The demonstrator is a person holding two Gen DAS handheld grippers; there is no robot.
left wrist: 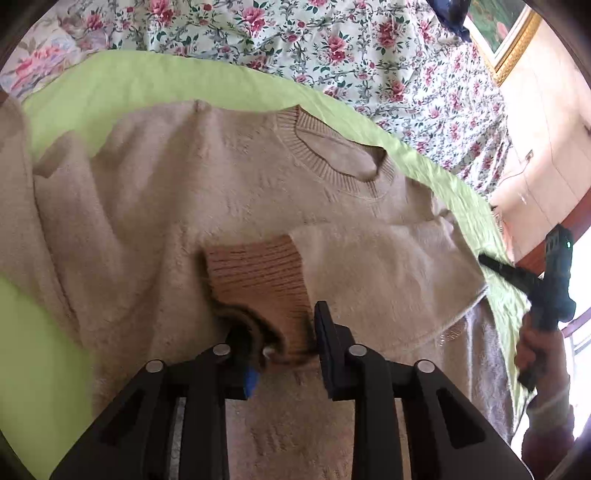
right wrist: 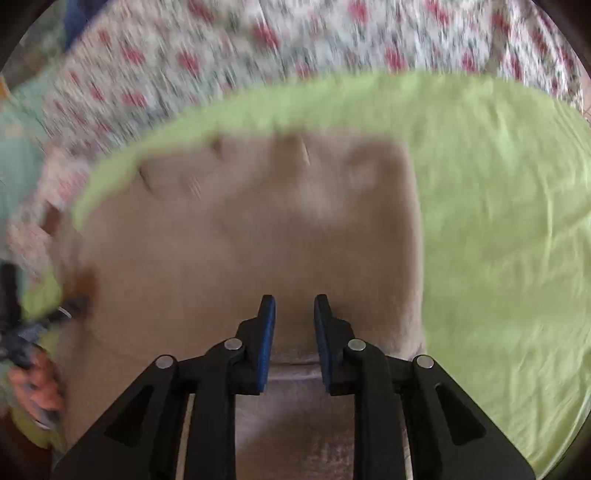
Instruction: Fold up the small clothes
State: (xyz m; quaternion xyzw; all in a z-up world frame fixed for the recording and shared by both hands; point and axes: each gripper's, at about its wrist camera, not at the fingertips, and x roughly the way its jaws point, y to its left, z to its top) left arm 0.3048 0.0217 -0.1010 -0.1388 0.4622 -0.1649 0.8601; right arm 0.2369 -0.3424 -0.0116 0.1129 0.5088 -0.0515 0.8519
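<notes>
A beige fuzzy sweater (left wrist: 207, 192) lies on a light green sheet (left wrist: 122, 81), neckline (left wrist: 332, 147) toward the far side. One sleeve is folded across the body, and its ribbed tan cuff (left wrist: 258, 273) sits between the jaws of my left gripper (left wrist: 280, 332). The jaws stand fairly wide around the cuff, and fabric hides the left finger's tip. My right gripper (right wrist: 294, 314) is open and empty, hovering low over the sweater (right wrist: 240, 240) near its right edge; that view is motion-blurred. The right gripper also shows in the left wrist view (left wrist: 532, 280), held in a hand past the sweater's edge.
The green sheet (right wrist: 498, 221) lies over a floral bedspread (left wrist: 351, 44) that fills the far side. A gold-framed picture (left wrist: 506, 29) hangs on the wall at the upper right. The left hand and gripper (right wrist: 33, 332) appear blurred at the left edge of the right wrist view.
</notes>
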